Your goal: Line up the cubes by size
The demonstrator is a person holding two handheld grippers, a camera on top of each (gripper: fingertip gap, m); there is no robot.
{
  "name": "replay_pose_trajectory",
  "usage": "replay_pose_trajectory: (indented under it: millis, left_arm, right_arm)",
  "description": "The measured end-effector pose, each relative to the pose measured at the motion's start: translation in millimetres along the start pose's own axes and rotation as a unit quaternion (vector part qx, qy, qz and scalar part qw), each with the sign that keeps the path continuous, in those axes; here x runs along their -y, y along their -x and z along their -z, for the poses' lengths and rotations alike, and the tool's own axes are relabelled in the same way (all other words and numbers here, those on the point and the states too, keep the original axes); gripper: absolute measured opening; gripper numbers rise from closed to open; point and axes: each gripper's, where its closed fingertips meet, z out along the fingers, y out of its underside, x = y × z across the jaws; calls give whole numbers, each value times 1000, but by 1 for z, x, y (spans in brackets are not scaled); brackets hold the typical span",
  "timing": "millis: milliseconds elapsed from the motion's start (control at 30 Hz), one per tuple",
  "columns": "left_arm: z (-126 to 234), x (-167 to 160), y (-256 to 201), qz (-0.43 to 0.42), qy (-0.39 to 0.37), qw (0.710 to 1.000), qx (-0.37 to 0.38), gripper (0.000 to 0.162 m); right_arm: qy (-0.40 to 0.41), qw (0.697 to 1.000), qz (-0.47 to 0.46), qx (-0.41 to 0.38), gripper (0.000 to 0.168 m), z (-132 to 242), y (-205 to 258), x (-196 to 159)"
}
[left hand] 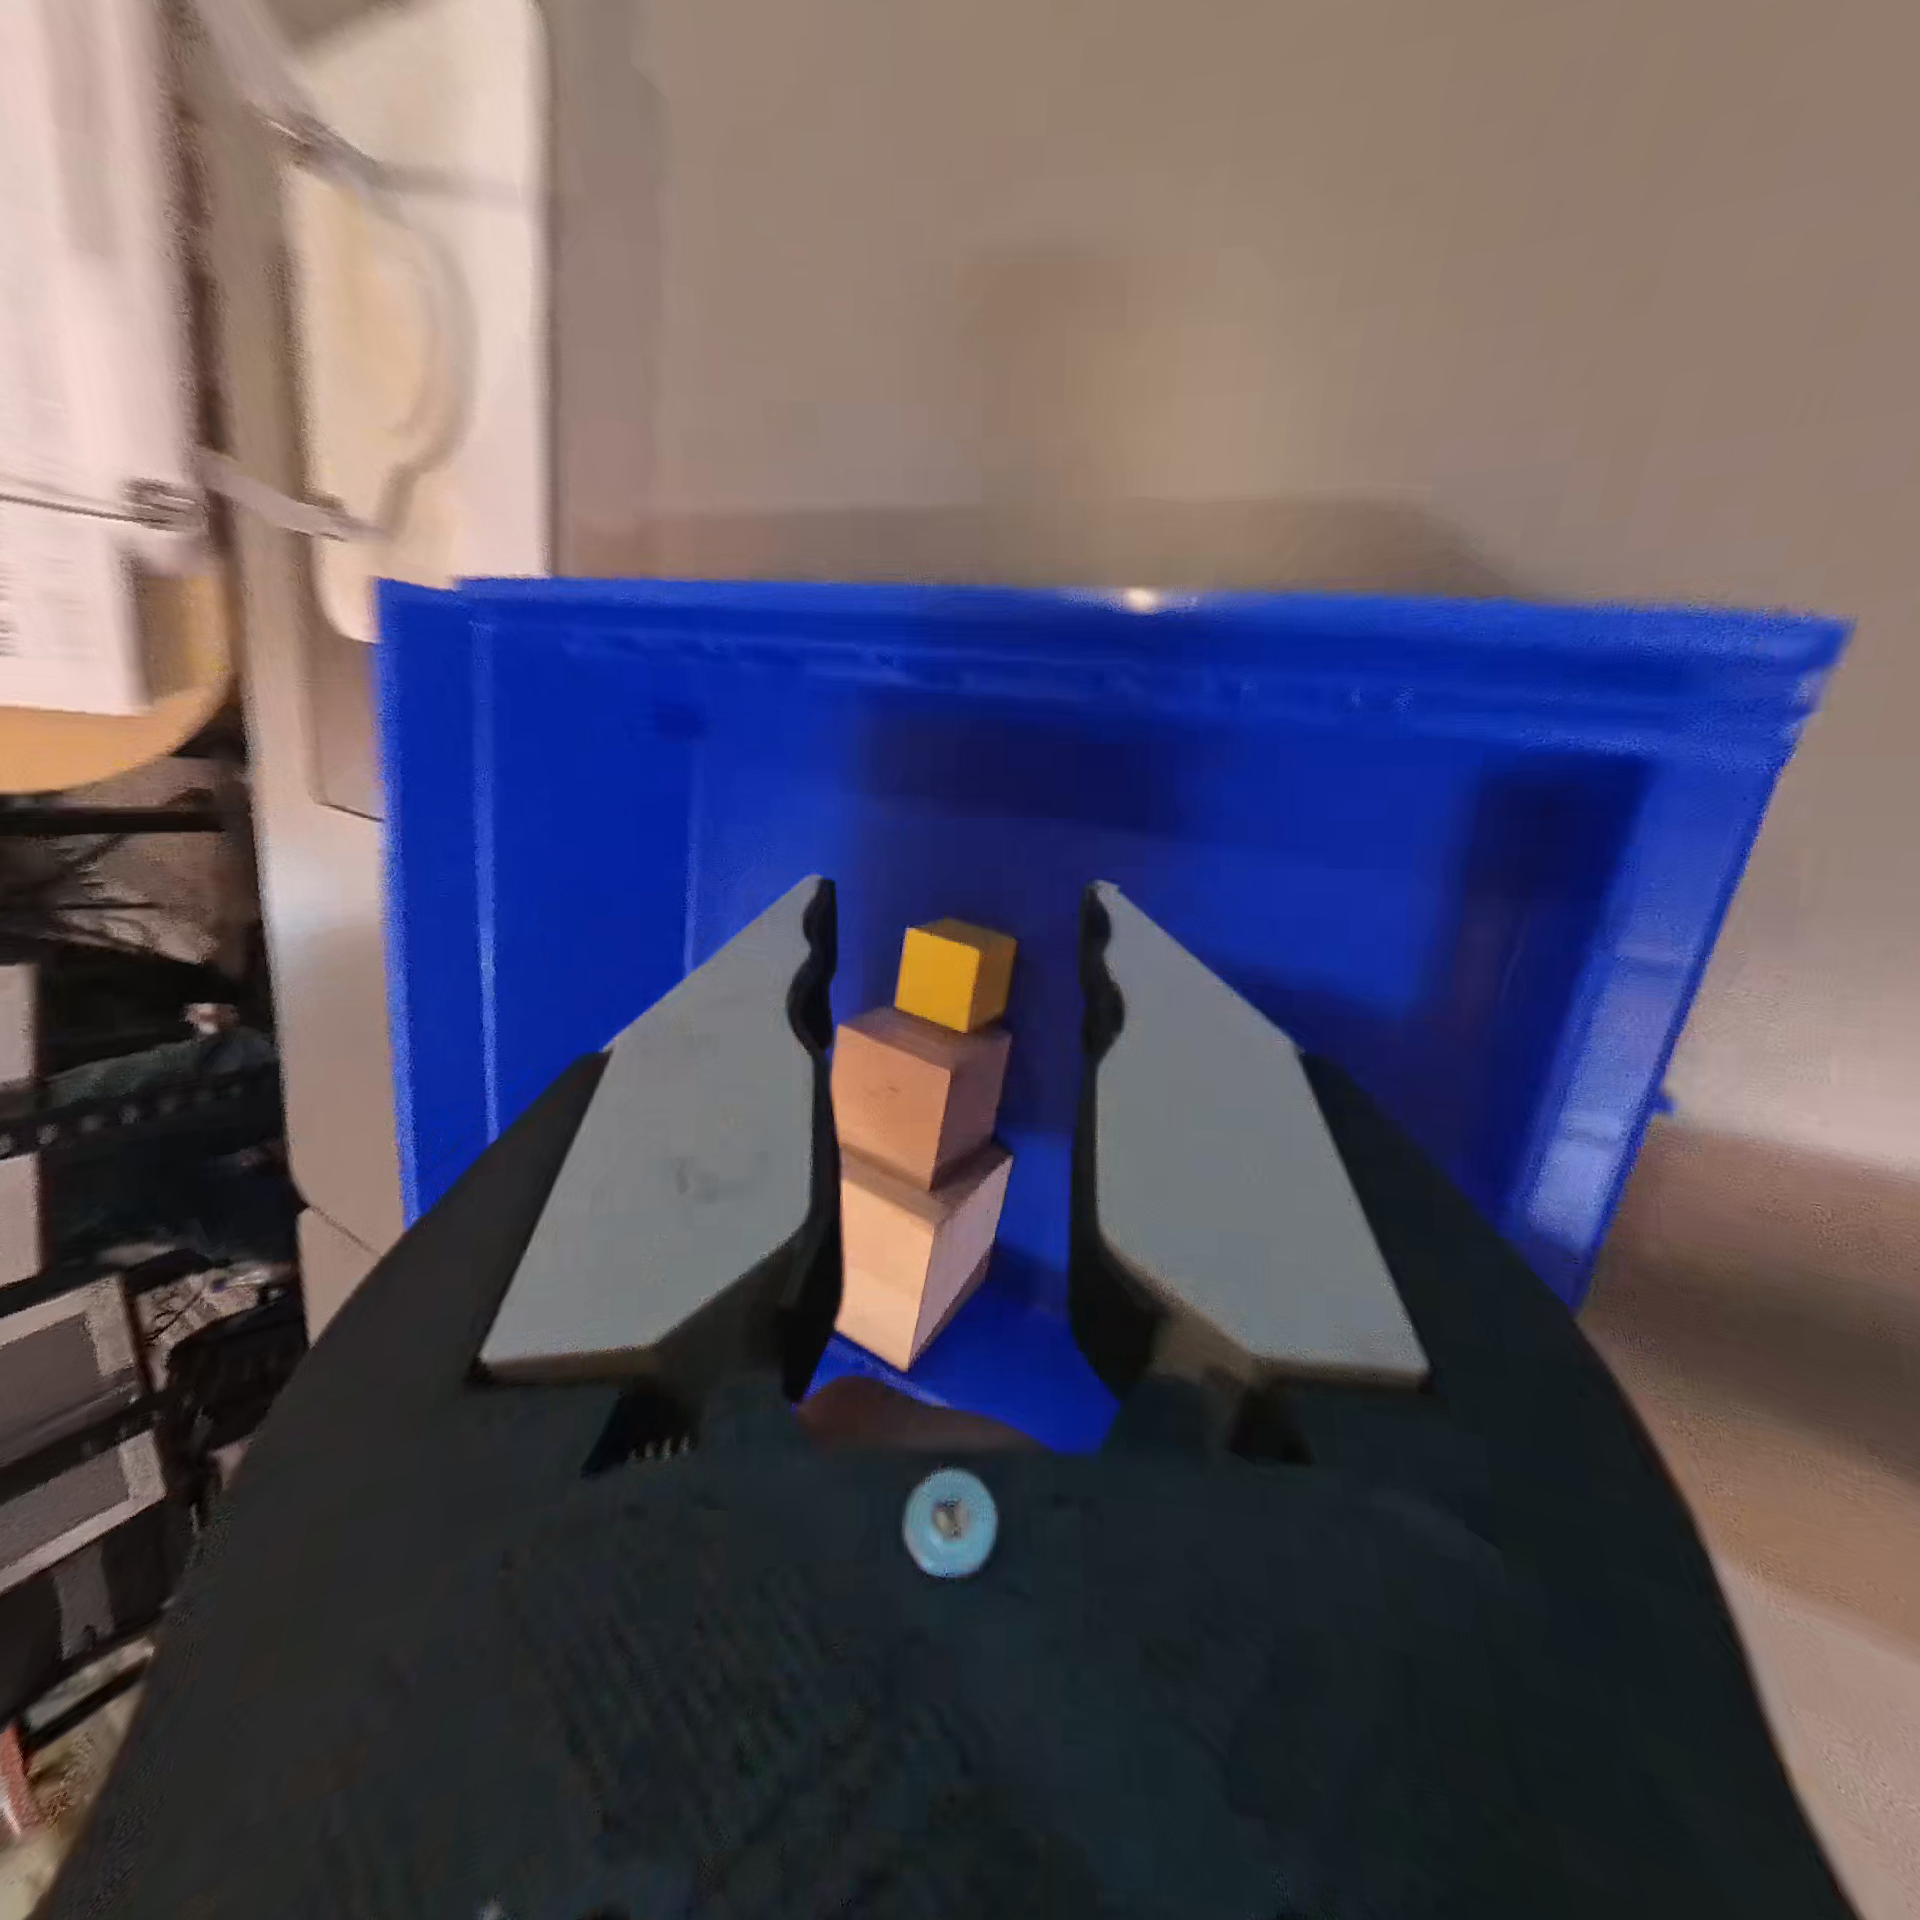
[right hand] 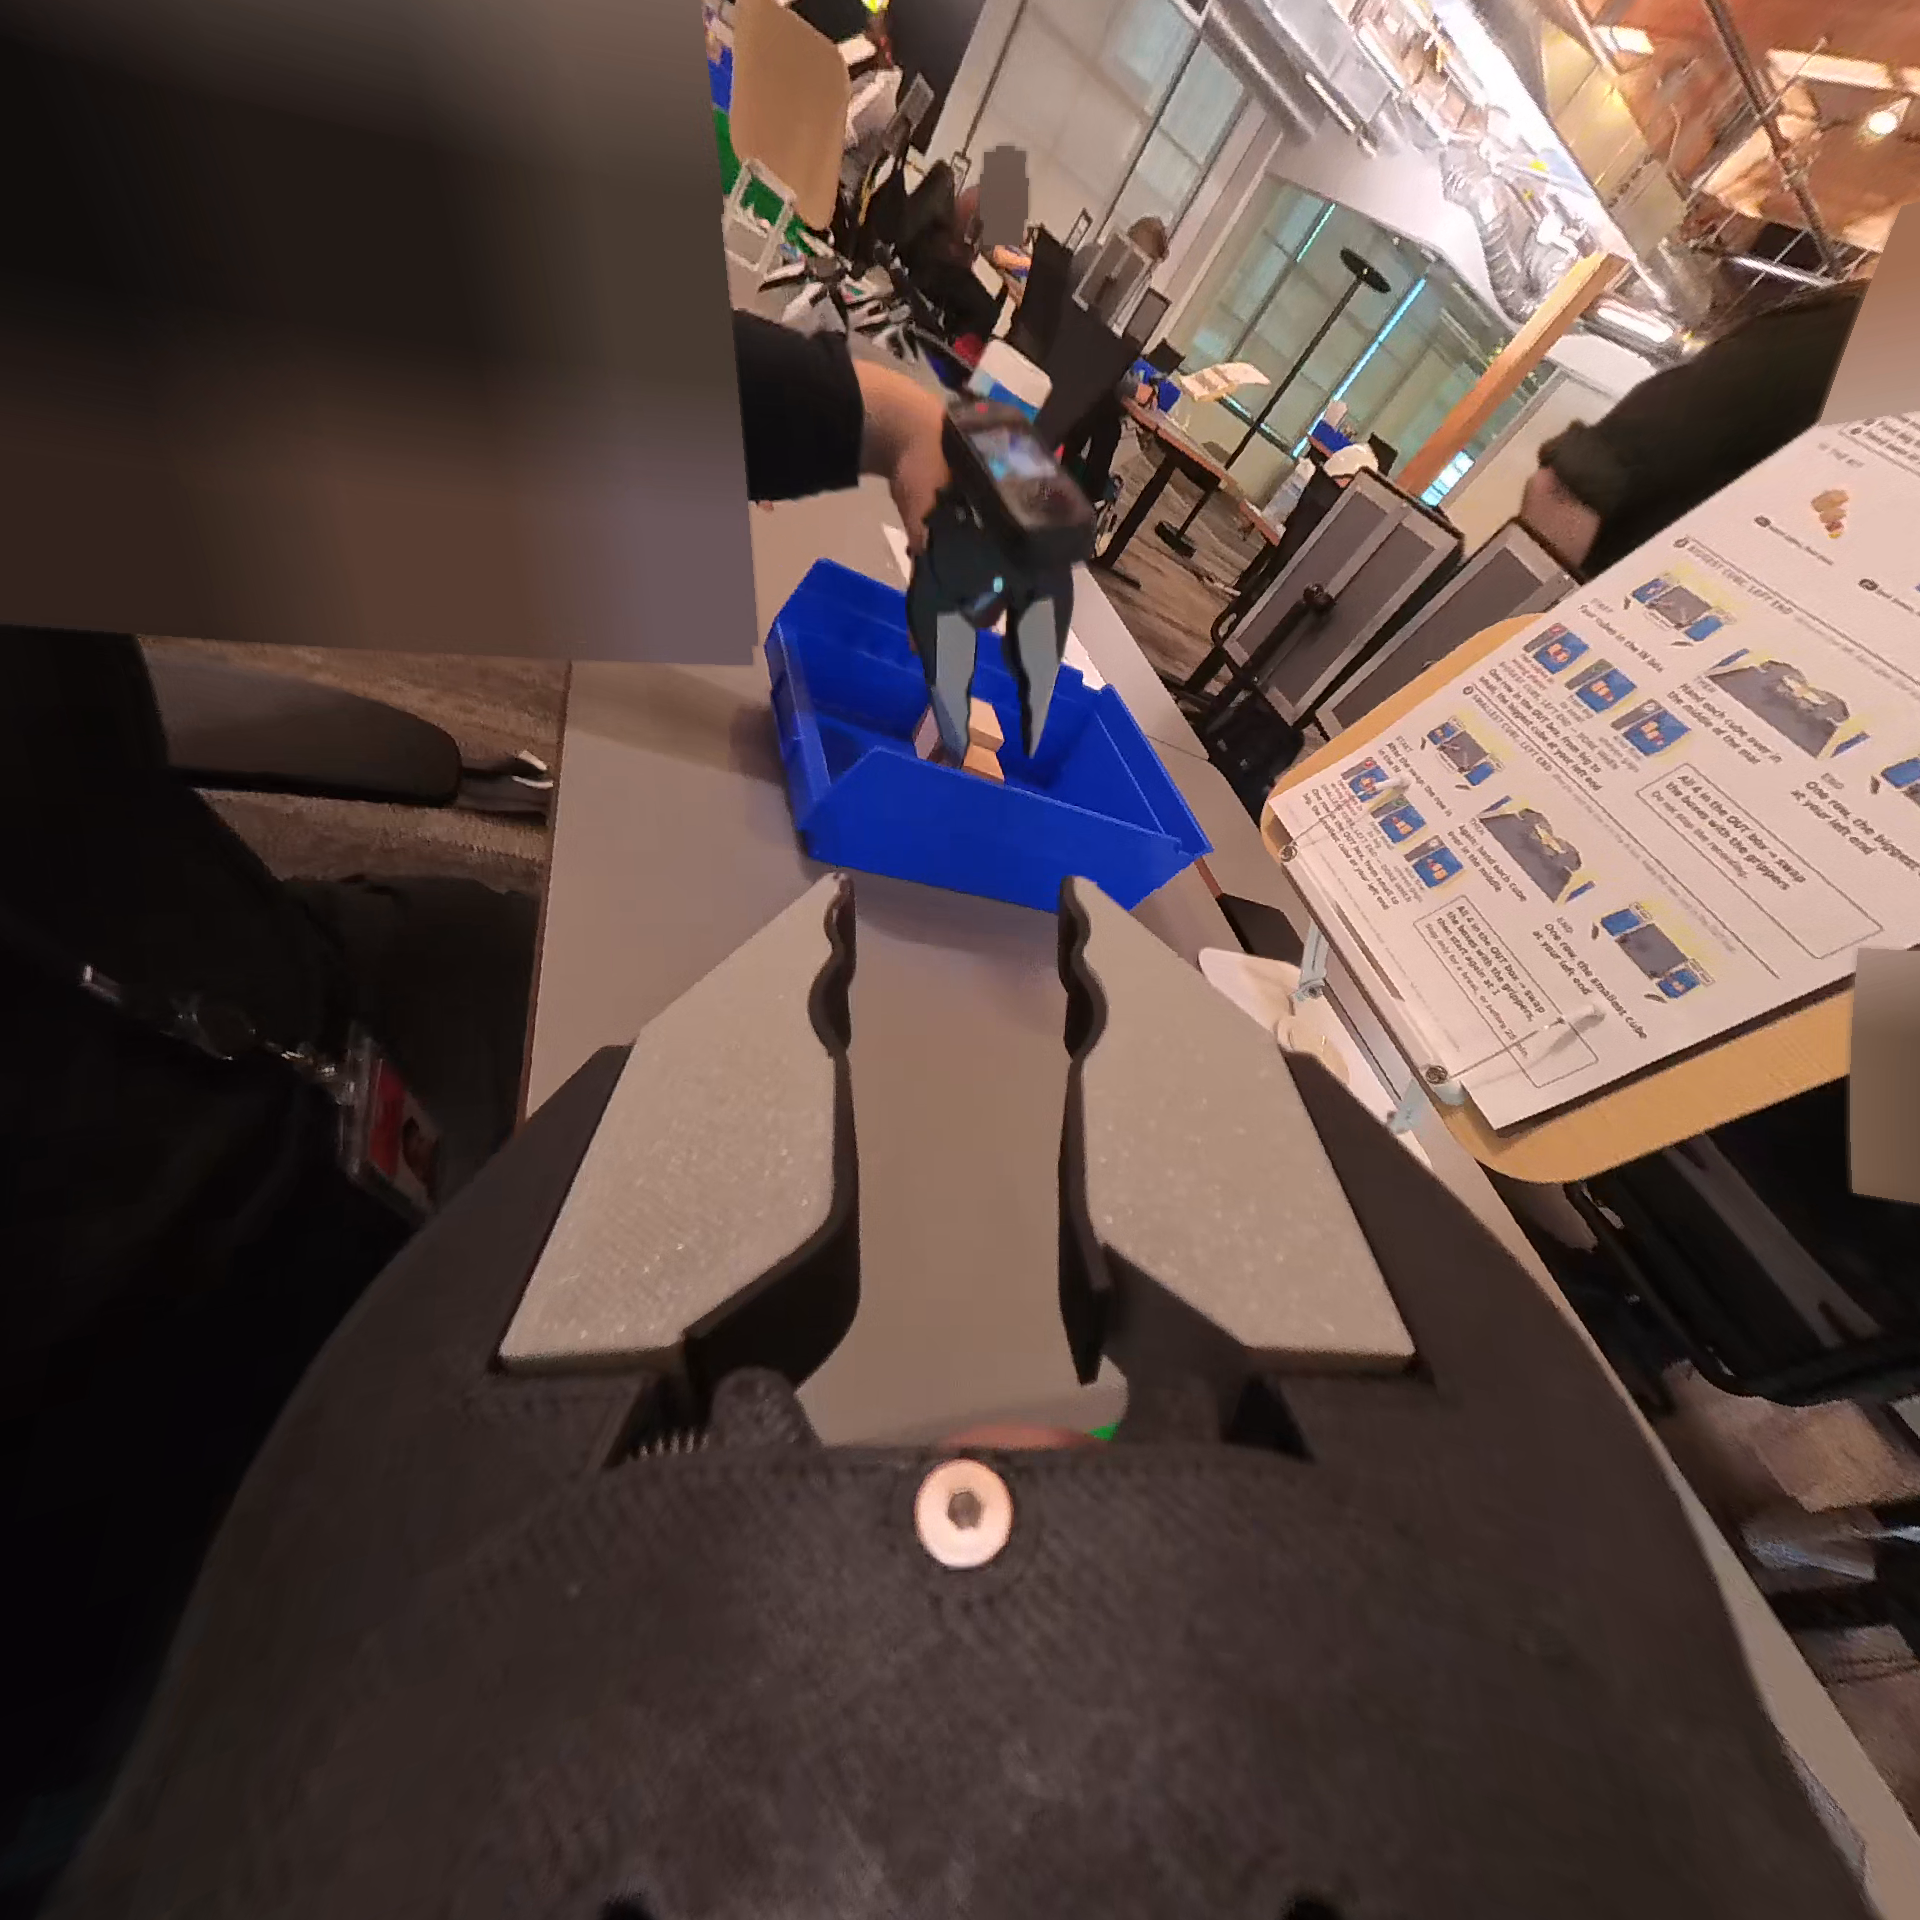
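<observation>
The right gripper (right hand: pixel 956 914) hangs over a grey counter (right hand: pixel 665 831), jaws apart and empty. Ahead of it sits a blue bin (right hand: pixel 987 821), and to its right a board of printed sheets (right hand: pixel 1621 810). Beyond lies an open office with desks and glass walls. This view alone shows the left gripper (right hand: pixel 997 738) reaching down into the bin, held by a hand (right hand: pixel 914 447).

The left wrist view looks into the bin (left hand: pixel 1299 883): the left gripper (left hand: pixel 956 904) is spread wide and grips nothing, and between its fingers three cubes line up, large (left hand: pixel 894 1247), medium (left hand: pixel 904 1091), then yellow (left hand: pixel 951 971) farthest.
</observation>
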Motion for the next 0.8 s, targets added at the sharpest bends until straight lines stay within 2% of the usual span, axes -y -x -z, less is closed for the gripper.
replay_pose_trajectory:
  millis: [167, 300, 333, 400, 500, 600, 700, 800]
  left_arm:
    - [-41, -37, -4, -11, 101, 991, -88, 45]
    - [-66, -64, -3, -6, 163, 980, -109, 44]
    - [-68, -65, -2, -2, 163, 980, -112, 30]
    - [-69, -56, 1, 0, 136, 985, -106, 25]
    - [-57, -32, 21, -25, 61, 997, -31, 26]
    - [-18, 23, 36, -31, -100, 993, 61, 26]
    - [43, 100, 20, -41, -300, 946, 114, 25]
    - [87, 162, -17, -83, -412, 897, 139, 25]
  right_arm:
    - [-3, 1000, -15, -1, 36, 7, -7, -7]
    - [4, 1000, -18, -1, 36, 7, -9, -13]
    - [3, 1000, -21, 0, 36, 7, -10, -14]
    - [0, 999, -39, 1, 35, 4, -15, -18]
    - [-7, 992, -125, 30, 33, -7, -20, -27]
    - [-17, 961, -260, 92, 36, -29, -19, -38]
    - [-79, 915, -373, 134, 36, -53, -28, -34]
    - [-145, 854, -460, 196, 36, -72, -27, -23]
